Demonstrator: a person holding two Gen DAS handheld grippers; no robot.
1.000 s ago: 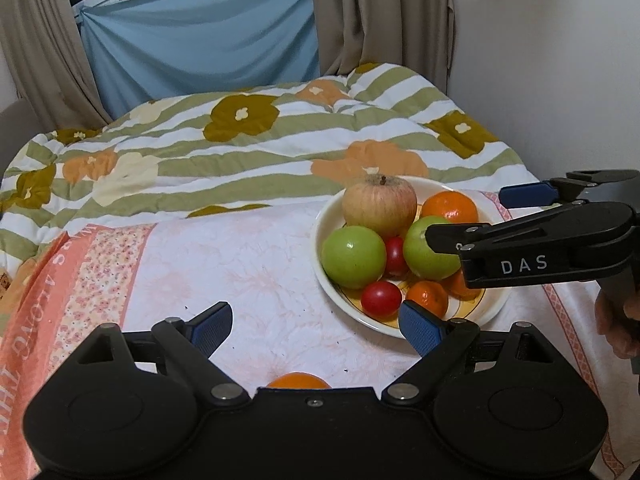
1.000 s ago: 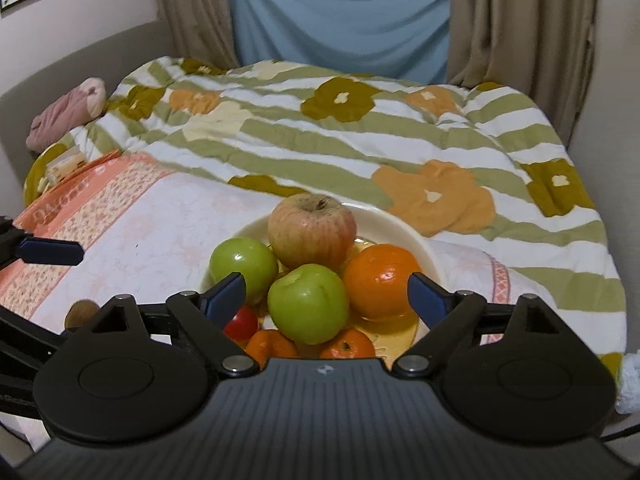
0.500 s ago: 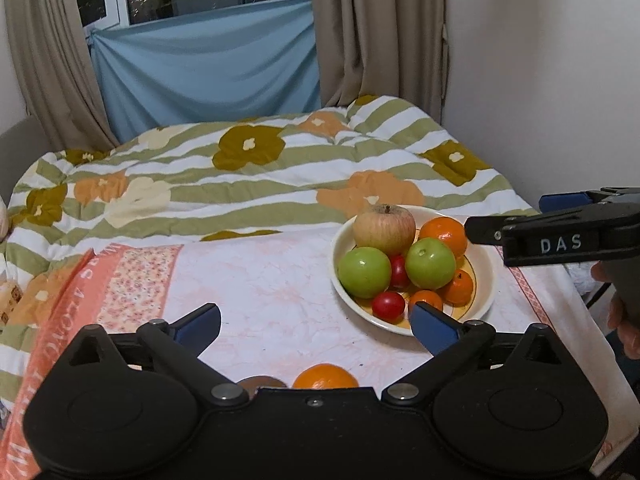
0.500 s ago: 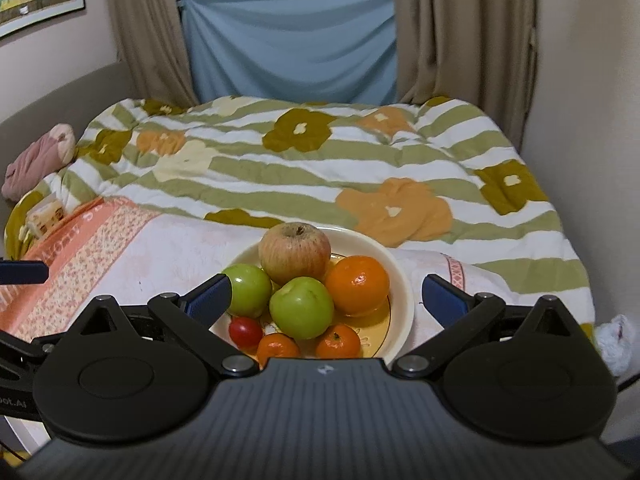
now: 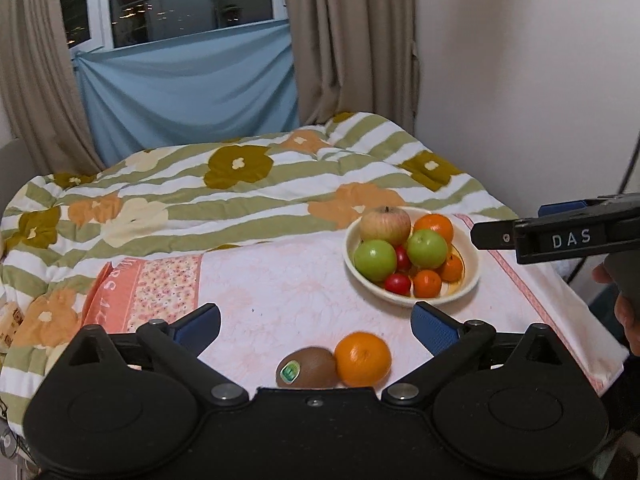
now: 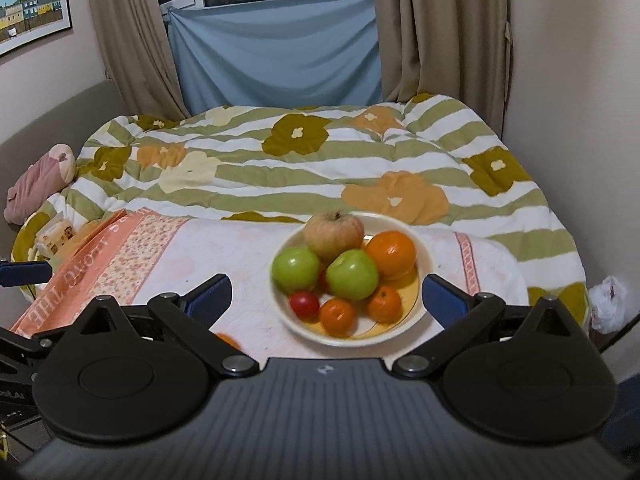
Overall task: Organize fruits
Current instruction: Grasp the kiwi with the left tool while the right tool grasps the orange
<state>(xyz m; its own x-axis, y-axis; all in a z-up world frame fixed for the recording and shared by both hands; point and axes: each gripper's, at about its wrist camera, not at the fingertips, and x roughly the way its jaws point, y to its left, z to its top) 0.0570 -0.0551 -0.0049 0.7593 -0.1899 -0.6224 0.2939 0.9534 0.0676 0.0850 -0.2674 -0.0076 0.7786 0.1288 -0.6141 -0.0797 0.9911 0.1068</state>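
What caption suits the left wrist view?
Open left gripper above a kiwi and orange, fruit bowl beyond.

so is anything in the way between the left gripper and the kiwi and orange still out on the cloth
Nothing visible is. The left gripper is open over bare cloth, with the kiwi and the loose orange touching each other just below its fingers. The bowl sits farther back and to the right.

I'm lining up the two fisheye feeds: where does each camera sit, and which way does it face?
Left wrist: on the left gripper, looking down over the kiwi and loose orange toward the bowl; its open blue-padded fingers, the right gripper and a hand show.
Right wrist: on the right gripper, facing the bowl squarely; open fingers show.
Shared: bowl of fruit, floral quilt, blue cloth.
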